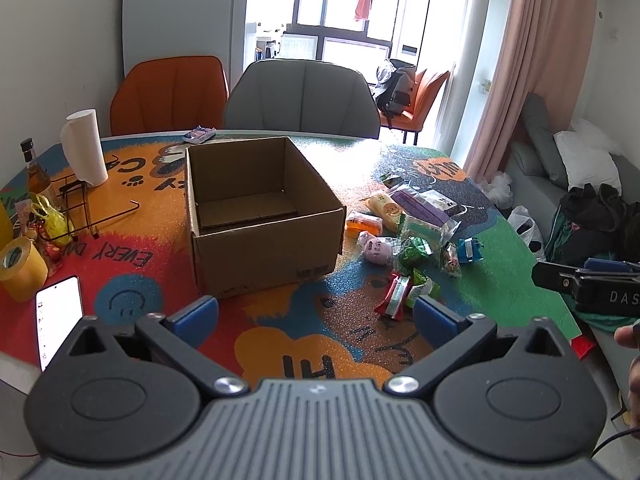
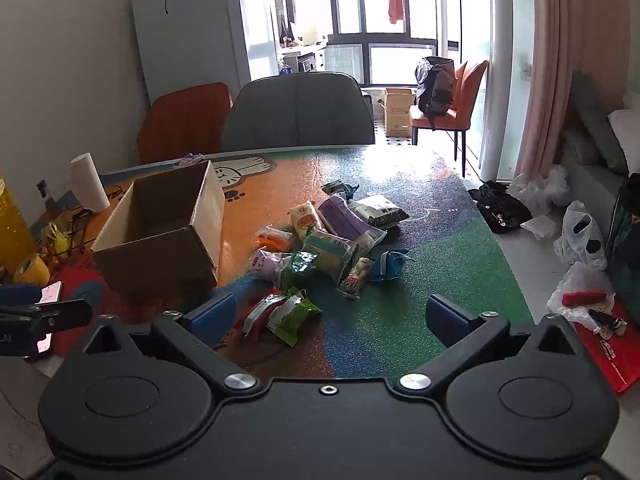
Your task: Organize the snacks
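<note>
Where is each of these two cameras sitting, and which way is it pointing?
Left wrist view: rides on the left gripper, jaws open, facing the cardboard box; the right gripper and a hand show at the right edge.
Right wrist view: rides on the right gripper, jaws open, facing the snack pile; the left gripper shows at the left edge.
Both share the box, snacks and table.

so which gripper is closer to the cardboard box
Left. The left gripper hovers open just in front of the cardboard box; the right gripper hangs open further right, before the snack pile.
</note>
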A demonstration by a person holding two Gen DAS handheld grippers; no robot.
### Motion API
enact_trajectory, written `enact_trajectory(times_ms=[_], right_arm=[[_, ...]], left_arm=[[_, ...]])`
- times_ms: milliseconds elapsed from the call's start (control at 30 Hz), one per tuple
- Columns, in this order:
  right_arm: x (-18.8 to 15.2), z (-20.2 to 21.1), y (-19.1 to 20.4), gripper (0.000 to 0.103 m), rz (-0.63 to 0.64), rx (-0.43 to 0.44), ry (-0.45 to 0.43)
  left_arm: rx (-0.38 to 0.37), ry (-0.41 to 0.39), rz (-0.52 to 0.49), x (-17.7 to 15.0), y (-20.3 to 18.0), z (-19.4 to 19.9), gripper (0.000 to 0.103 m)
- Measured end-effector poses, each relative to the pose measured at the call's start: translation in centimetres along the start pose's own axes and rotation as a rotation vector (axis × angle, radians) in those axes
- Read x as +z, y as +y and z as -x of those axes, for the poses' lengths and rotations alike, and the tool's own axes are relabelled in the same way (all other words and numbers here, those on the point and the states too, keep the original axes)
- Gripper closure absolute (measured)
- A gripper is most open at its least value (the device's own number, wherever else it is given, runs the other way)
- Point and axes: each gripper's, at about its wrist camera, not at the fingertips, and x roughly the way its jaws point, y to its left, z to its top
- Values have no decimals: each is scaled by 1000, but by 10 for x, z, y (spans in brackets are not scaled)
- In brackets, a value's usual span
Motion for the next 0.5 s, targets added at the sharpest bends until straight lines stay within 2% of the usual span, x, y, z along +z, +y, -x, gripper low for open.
enact_trajectory(times_ms=[500], right_arm=[[6,-8,3,0,1,17,8]], left_arm=[[-9,6,24,0,9,-4,0]])
